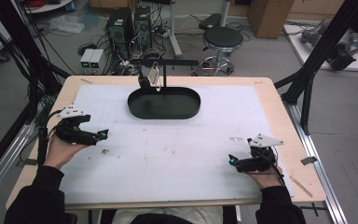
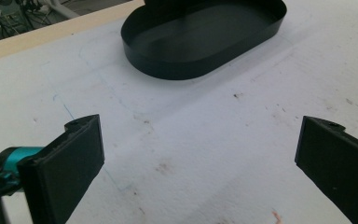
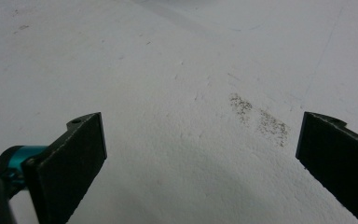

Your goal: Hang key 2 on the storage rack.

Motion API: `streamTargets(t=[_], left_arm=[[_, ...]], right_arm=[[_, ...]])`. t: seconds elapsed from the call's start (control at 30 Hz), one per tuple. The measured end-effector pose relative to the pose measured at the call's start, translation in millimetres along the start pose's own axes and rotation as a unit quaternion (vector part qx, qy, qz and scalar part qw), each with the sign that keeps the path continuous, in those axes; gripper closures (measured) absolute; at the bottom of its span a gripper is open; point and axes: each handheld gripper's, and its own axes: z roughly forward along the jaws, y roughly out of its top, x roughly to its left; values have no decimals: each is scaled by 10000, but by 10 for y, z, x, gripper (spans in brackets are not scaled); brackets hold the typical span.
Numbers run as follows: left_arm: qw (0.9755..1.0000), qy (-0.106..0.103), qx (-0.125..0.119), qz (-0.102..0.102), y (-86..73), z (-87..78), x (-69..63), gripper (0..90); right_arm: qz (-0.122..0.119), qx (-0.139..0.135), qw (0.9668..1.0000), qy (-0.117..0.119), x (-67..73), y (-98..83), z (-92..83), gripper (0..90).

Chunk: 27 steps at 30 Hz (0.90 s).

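Both tools, left (image 1: 103, 134) and right (image 1: 233, 160), rested wide open, empty; the left should approach the black oval tray (image 1: 164, 114) squarely.

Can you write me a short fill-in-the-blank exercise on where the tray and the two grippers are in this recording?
1. The black oval tray lies at the ____ side of the table.
2. The jaws of the left gripper stand ____.
3. Inside, the tray is ____.
4. The right gripper points at a dark ____ on the white mat.

Missing words: far; open; empty; smudge
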Motion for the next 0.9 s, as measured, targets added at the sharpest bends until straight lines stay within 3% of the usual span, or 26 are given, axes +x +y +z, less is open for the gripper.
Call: streamTargets(t=[0.2,0.3,0.57,0.7,0.9], left_arm=[[9999,-24,2,115,-124,-92,-98,17],[9999,102,10,111,-203,-146,-153,17],[9997,195,-46,-105,-511,-247,-176,17],[9997,126,-95,-169,-628,-288,-208,17],[9997,-11,42,-248,-746,-291,-249,17]], right_arm=[[3,-1,10000,5,3,0,-5,8],[-2,1,10000,3,3,0,-3,8],[-2,47,10000,-29,14,-6,-3,8],[5,67,10000,-43,14,-9,-5,8],[-17,84,9999,-58,15,-14,-6,8]])
